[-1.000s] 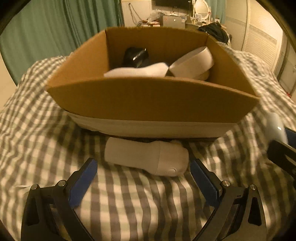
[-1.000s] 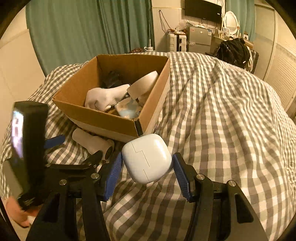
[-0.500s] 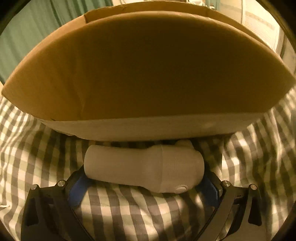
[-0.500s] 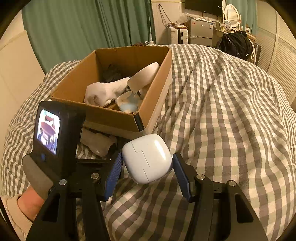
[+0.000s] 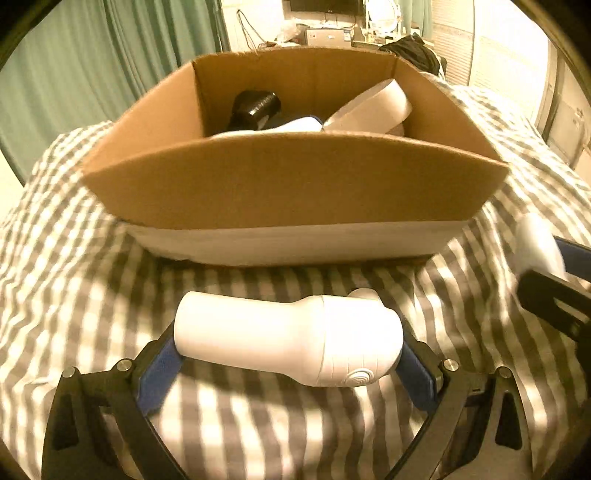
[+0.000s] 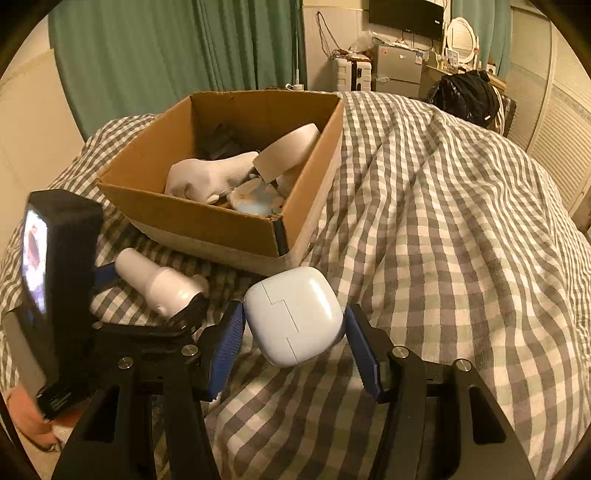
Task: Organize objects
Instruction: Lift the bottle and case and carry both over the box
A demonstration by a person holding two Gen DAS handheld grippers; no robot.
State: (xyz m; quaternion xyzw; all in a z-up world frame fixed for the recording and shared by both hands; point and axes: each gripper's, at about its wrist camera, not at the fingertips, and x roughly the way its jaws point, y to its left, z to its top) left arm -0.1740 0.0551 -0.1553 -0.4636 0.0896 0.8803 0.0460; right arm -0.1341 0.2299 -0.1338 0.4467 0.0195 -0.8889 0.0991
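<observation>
Checked bedspread (image 5: 74, 295), cardboard box (image 5: 295, 192) ahead — white bottle (image 5: 288, 343) gripped

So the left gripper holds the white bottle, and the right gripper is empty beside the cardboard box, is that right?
Not quite. The right gripper is not empty: the right wrist view shows it shut on a white earbud case. The left gripper does hold the white bottle, near the cardboard box.

bed (image 6: 461, 221) gingham cover | green curtains (image 6: 177, 55) | wall TV (image 6: 406, 16) | warm light
</observation>
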